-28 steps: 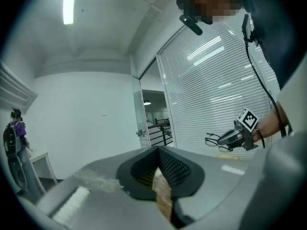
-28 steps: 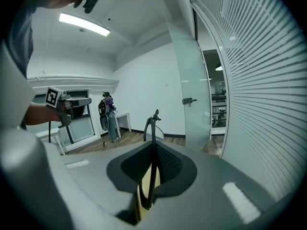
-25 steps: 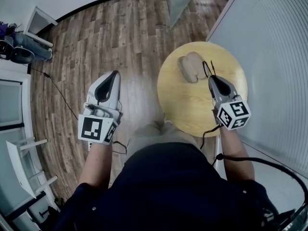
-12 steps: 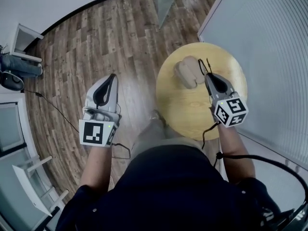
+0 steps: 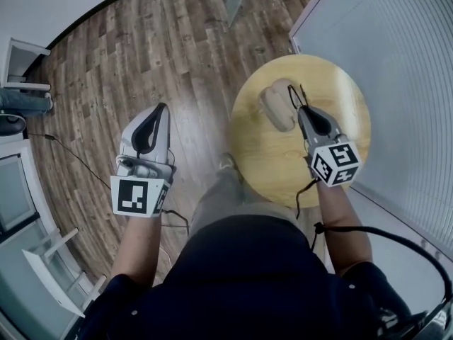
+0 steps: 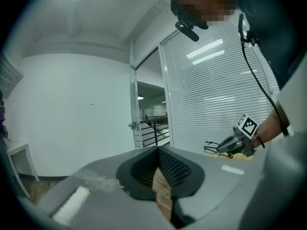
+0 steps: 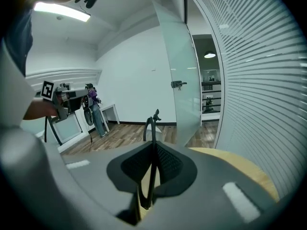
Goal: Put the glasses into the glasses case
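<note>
On the round wooden table lies a beige glasses case, open. My right gripper is shut on black glasses, whose thin frame pokes out beyond the tips, over the case's right edge. In the right gripper view the dark frame stands upright, pinched between the jaws. My left gripper hangs over the wooden floor well left of the table, shut and holding nothing. From the left gripper view the right gripper and the glasses show far off to the right.
A wall of white blinds runs close along the table's right side. A glass door panel stands beyond the table. White furniture and a floor cable lie at the far left.
The right gripper with the glasses has edged left, closer to the case. The left gripper keeps its place over the floor.
</note>
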`<state>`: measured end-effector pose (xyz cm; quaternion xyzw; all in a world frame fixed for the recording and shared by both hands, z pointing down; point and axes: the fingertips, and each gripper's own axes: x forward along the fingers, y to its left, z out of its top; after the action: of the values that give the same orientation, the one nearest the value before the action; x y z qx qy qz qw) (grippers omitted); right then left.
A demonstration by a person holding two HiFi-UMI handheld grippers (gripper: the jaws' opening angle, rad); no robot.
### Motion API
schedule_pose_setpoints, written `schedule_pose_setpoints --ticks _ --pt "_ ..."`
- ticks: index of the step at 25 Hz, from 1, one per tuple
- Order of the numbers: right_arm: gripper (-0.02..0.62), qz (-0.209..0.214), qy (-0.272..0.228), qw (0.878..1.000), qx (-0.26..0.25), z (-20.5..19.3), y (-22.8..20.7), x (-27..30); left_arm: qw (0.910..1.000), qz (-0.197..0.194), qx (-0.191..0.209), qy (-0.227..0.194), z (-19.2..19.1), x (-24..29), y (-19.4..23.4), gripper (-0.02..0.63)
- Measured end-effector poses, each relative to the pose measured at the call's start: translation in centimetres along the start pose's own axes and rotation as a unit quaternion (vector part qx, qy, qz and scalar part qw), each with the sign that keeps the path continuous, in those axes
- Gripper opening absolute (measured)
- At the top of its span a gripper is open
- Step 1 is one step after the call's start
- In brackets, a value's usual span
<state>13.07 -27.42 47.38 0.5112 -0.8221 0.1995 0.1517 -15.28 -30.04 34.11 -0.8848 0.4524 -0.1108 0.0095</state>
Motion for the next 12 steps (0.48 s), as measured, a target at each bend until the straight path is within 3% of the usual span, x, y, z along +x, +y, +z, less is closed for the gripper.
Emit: schedule_pose_setpoints --ticks 6,12 --pt "0.025 0.005 0.024 1.000 0.010 -2.6 -1.2 2.5 0.9996 -0.021 -0.002 0.016 -2.8 2.7 -1.2 0.000" --pt "0.025 0.014 0.040 0.999 0.005 -4.1 -1.2 3.9 0.9995 -0.012 -0.003 0.030 -4.0 3.8 -1.1 0.000"
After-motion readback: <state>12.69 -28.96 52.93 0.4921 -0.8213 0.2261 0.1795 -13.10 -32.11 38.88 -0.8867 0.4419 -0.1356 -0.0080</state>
